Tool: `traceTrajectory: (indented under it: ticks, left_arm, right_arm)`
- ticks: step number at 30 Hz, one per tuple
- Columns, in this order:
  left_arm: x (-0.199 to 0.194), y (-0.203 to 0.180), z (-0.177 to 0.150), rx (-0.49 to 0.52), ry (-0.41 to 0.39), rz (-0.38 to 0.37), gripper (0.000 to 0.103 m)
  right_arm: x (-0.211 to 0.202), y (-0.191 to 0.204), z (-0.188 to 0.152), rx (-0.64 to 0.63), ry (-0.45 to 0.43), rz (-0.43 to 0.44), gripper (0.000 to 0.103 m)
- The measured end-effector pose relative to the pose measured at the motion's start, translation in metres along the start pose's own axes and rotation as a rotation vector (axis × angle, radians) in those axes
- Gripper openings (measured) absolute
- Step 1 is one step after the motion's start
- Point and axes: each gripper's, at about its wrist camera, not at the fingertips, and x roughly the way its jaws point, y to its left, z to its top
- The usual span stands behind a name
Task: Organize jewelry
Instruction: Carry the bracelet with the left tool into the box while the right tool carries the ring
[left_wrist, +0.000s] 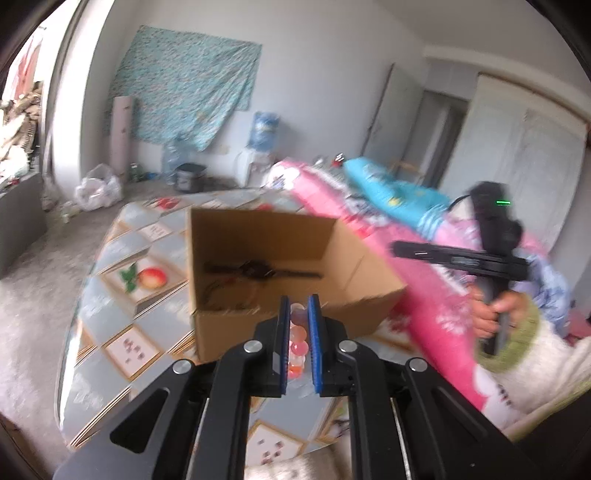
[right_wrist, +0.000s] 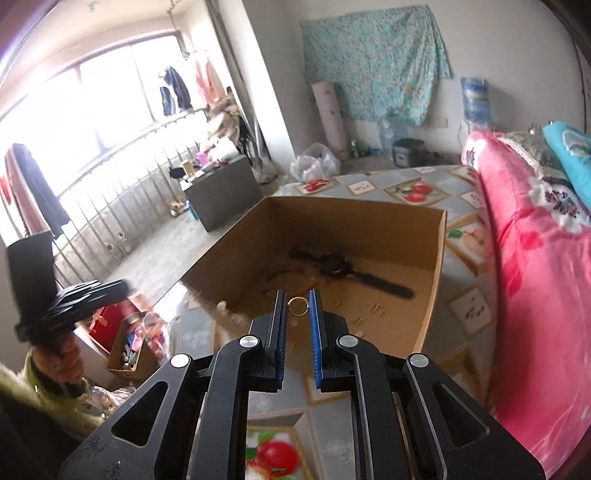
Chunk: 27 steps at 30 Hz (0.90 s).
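Tabletop cardboard box (right_wrist: 406, 317) holds a watch (right_wrist: 334, 266); left gripper (left_wrist: 299, 306) pinches beads (left_wrist: 298, 341), right gripper (right_wrist: 298, 301) a ring (right_wrist: 297, 306).

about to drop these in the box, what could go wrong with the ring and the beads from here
The gold ring is pinched only at the tips of the right gripper, so a small slip could send it rolling off before it clears the cardboard box wall.
The bead bracelet hangs down between the fingers of the left gripper and could snag on the box's near edge.
Both could tangle with the watch and the other pieces already in the box.
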Motion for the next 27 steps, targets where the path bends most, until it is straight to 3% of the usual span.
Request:
traceTrajectory:
  ticks: [6, 9, 15, 19, 27]
  left_arm:
    - [0.014, -0.011, 0.039, -0.004, -0.007, -0.129, 0.009]
    - [0.036, -0.016, 0.05, -0.001, 0.021, -0.145, 0.009]
    - [0.098, -0.015, 0.057, -0.019, 0.155, -0.134, 0.009]
    - [0.12, -0.009, 0.055, -0.027, 0.202, -0.132, 0.009]
    - [0.145, -0.002, 0.054, -0.024, 0.248, -0.084, 0.009]
  right_arm:
    - [0.067, -0.02, 0.041, 0.062, 0.247, -0.019, 0.01]
    - [0.108, -0.03, 0.05, 0.085, 0.363, -0.047, 0.01]
    - [0.175, -0.042, 0.047, 0.126, 0.526, -0.104, 0.01]
    - [0.199, -0.045, 0.041, 0.138, 0.589, -0.154, 0.01]
    - [0.21, -0.039, 0.037, 0.098, 0.597, -0.199, 0.013]
